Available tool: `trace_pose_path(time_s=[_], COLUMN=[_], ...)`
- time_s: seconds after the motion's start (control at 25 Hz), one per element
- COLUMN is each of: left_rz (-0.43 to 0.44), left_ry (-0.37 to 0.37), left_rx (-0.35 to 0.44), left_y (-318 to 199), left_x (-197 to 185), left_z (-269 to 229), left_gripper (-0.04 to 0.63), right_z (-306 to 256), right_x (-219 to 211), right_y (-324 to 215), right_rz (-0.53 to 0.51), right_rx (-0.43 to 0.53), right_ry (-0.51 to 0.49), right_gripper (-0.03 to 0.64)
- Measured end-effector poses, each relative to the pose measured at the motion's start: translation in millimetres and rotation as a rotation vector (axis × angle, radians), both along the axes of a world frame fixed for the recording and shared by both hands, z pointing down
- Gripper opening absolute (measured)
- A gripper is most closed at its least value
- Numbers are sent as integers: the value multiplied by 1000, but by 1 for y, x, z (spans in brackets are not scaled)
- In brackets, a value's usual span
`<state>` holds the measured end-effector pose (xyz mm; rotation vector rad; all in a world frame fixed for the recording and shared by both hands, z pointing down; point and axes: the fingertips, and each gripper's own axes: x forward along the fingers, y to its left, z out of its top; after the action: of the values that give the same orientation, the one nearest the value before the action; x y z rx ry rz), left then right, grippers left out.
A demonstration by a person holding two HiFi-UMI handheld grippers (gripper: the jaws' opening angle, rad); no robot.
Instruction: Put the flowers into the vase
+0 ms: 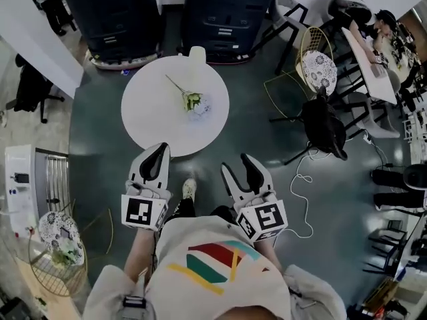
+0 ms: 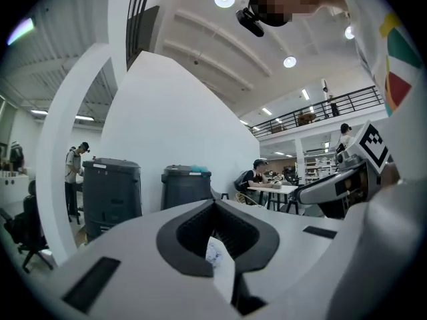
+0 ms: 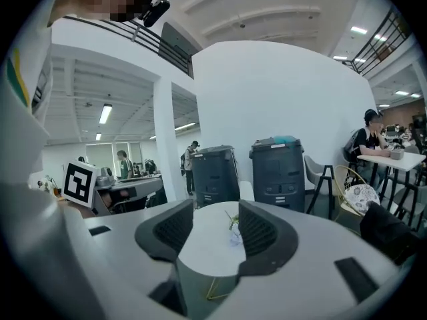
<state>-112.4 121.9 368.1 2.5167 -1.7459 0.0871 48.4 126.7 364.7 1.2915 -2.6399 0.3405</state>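
Seen from above, a person [image 1: 213, 272] in a white top with coloured stripes is standing at a round white table [image 1: 150, 115], holding a two-jaw tool in each hand. On the left, the white left gripper [image 1: 160, 149] with black pads is pointing at the table's near edge, its jaws pressing together with nothing between them. In the middle of the table, a small bunch of pale green and white flowers [image 1: 192, 101] on a thin stem is lying flat. A small white vase [image 1: 197, 53] is standing upright at the table's far edge, well apart from the flowers. Two dark grey bins [image 1: 117, 12] are standing beyond it. To the right, the matching right gripper [image 1: 237, 163] is hovering short of the table, jaws gaping wide and empty. Further right, a gold wire chair [image 1: 317, 69] with a patterned cushion is sitting on the floor.
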Motion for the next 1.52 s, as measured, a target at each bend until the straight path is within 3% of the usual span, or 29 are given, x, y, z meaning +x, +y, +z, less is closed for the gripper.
trace_pose_path(time_s=[0.04, 0.08, 0.24, 0.44, 0.6, 0.8, 1.0, 1.2, 1.32, 1.36, 1.4, 1.44, 1.52], left_rz=[-13, -27, -66, -85, -89, -147, -73, 18, 111, 164, 225, 285, 404], left_ry=[0, -2, 11, -42, -237, -197, -314, -271, -252, -229, -211, -213, -299], left_rx=[-12, -27, -66, -33, -57, 3, -25, -81, -7, 13, 21, 27, 10], left_y=[-9, -17, -41, -83, -118, -147, -177, -211, -235, -240, -245, -251, -258], left_x=[-10, -18, -22, 3, 2, 10, 37, 28, 26, 31, 38, 44, 51], left_z=[4, 8, 18, -2, -16, -33, -6, 30, 29, 30, 34, 39, 58], left_gripper=[8, 8, 8, 8, 8, 8, 8, 8, 11, 89, 305, 371, 383], right_z=[-1, -1, 15, 26, 8, -2, 17, 48, 49, 48, 47, 47, 48], right_x=[-5, -8, 4, 27, 25, 51, 76, 79, 70, 67, 63, 59, 48], right_y=[-9, -18, -41, -91, -141, -192, -214, -223, -226, -225, -225, -225, -225], right_rz=[6, 14, 17, -21, -120, -203, -219, -131, -61, -50, -44, -41, -50], right_rx=[14, 27, -18, -104, -46, 19, 8, -86, -121, -131, -144, -158, -181], right_ry=[12, 24, 61, -63, -123, -121, -73, 6, 37, 34, 28, 25, 34], right_gripper=[171, 9, 9, 9, 9, 9, 9, 11, 9, 9, 9, 9, 9])
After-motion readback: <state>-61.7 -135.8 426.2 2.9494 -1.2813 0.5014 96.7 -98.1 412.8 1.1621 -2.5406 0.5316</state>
